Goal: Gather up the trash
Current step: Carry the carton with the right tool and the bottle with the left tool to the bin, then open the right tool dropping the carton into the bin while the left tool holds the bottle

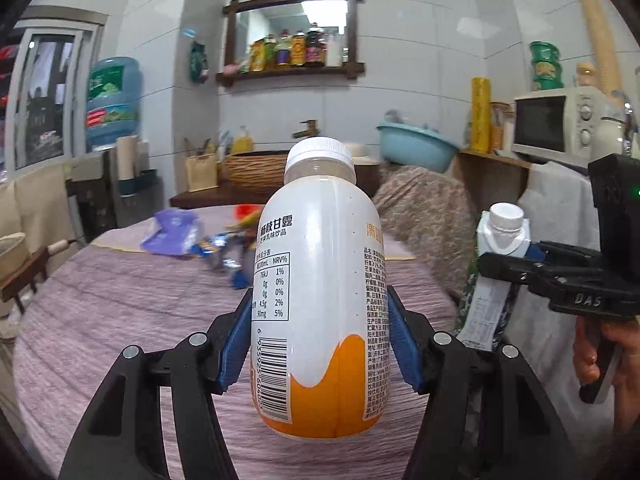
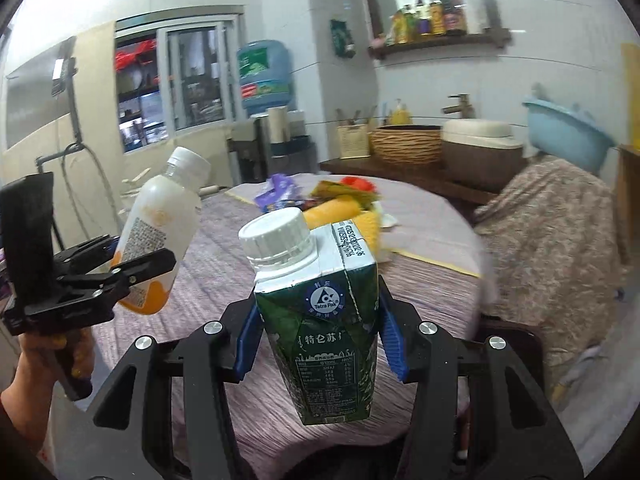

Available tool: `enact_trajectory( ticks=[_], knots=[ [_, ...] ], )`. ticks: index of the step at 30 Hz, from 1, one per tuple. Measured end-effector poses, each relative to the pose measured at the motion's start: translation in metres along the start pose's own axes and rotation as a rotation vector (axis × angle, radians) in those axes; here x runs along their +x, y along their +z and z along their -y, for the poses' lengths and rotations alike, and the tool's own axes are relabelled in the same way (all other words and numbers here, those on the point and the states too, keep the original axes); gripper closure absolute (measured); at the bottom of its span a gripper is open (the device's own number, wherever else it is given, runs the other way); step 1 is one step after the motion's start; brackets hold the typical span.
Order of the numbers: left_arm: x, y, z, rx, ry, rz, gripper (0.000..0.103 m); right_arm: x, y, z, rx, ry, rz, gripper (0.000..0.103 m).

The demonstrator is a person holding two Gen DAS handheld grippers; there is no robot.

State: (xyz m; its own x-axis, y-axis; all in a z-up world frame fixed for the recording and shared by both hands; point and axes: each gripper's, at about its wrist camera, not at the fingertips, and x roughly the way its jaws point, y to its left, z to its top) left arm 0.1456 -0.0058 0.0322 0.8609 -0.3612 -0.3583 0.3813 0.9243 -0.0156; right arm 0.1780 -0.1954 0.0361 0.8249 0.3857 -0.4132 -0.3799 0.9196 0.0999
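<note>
My left gripper (image 1: 320, 340) is shut on a white and orange drink bottle (image 1: 320, 280) with a white cap, held upright above the table. The same bottle (image 2: 160, 240) shows tilted at the left of the right wrist view, in the left gripper (image 2: 120, 268). My right gripper (image 2: 318, 344) is shut on a green milk carton (image 2: 324, 328) with a white screw cap, blue pads pressing both sides. That carton (image 1: 496, 272) appears at the right of the left wrist view, clamped in the right gripper (image 1: 516, 272). More trash lies on the table's far side: a purple wrapper (image 1: 172, 232) and blue foil wrappers (image 1: 224, 252).
A round table with a mauve cloth (image 1: 120, 312) lies below both grippers. A yellow packet (image 2: 340, 212) and red wrapper (image 2: 356, 184) lie on it. A chair under floral fabric (image 2: 556, 240) stands at the right. Behind are a wicker basket (image 1: 256, 172), a blue basin (image 1: 416, 148) and a microwave (image 1: 560, 124).
</note>
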Motion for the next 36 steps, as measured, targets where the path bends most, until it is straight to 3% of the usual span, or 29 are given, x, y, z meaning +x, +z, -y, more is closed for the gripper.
enact_trajectory(
  ticks=[10, 18, 27, 36],
  knots=[
    [0.043, -0.002, 0.079, 0.026, -0.195, -0.024, 0.042, -0.049, -0.036, 0.09, 0.121, -0.26, -0.018, 0.052],
    [0.068, -0.013, 0.121, 0.069, -0.268, -0.06, 0.042, -0.024, -0.085, 0.152, 0.216, -0.383, -0.141, 0.052],
    [0.091, -0.029, 0.147, 0.096, -0.323, -0.121, 0.042, 0.051, -0.133, 0.208, 0.321, -0.389, -0.301, 0.052],
    [0.106, -0.036, 0.156, 0.09, -0.342, -0.16, 0.042, 0.105, -0.158, 0.229, 0.288, -0.389, -0.399, 0.051]
  ],
)
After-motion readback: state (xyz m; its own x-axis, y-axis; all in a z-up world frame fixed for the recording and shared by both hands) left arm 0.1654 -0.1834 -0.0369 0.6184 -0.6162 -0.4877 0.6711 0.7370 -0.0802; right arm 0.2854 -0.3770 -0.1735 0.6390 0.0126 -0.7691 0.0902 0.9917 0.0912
